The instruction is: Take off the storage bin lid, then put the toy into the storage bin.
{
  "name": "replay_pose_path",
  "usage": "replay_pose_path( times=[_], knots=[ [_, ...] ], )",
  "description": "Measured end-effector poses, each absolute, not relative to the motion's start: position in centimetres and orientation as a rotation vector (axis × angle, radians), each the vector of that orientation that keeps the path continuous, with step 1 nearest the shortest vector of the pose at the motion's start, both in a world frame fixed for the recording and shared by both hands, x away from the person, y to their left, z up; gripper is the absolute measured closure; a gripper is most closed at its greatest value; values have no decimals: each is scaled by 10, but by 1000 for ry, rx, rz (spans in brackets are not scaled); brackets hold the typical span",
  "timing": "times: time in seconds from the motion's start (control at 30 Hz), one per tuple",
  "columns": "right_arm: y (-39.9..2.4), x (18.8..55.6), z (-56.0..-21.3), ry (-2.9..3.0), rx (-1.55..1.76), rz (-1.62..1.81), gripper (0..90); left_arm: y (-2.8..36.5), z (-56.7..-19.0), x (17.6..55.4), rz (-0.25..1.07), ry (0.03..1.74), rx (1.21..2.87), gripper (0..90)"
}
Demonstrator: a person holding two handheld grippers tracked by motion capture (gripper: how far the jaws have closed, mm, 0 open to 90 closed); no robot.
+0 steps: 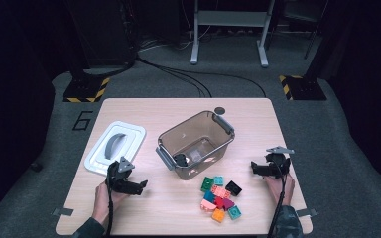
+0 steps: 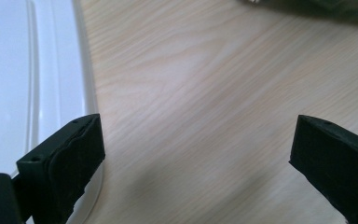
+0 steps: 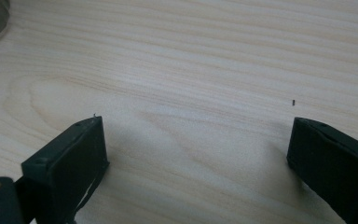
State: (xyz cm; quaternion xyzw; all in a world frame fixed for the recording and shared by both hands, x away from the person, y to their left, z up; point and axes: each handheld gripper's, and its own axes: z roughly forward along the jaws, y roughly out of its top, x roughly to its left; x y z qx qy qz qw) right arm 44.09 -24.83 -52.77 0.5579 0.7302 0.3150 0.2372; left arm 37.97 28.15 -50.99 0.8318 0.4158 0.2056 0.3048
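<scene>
Blocks [image 1: 220,198] — glossy, knobbly plastic — heaped beside translucent rectangular bin [image 1: 164,139].

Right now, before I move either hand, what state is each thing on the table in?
Bin: open, lid off, upright, one black brick inside.
Lid: lying flat on the table left of the bin, handle up.
Black brick in the bin: loose on the bottom.
Pile of bricks: loose on the table in front of the bin.
Left tongs: open, nothing between them, beside the lid.
Right tongs: open, nothing between them.
</scene>
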Motion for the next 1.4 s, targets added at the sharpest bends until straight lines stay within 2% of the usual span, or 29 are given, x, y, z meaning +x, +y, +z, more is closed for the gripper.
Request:
replay_pose_path(
  times=[0.13, 0.33, 1.27, 1.4],
  knots=[
    [-248, 441, -528, 2004, 1530, 864, 34, 285, -519, 380, 554, 1106, 2202, 22],
    [-248, 441, -528, 2016, 1518, 857, 28, 293, -530, 382, 477, 1122, 2136, 0],
    [-248, 440, -527, 2016, 1527, 865, 41, 296, -530, 383, 481, 1125, 2114, 12],
    [-250, 440, -526, 2032, 1546, 897, 7, 296, -530, 382, 480, 1128, 2113, 14]
  ],
)
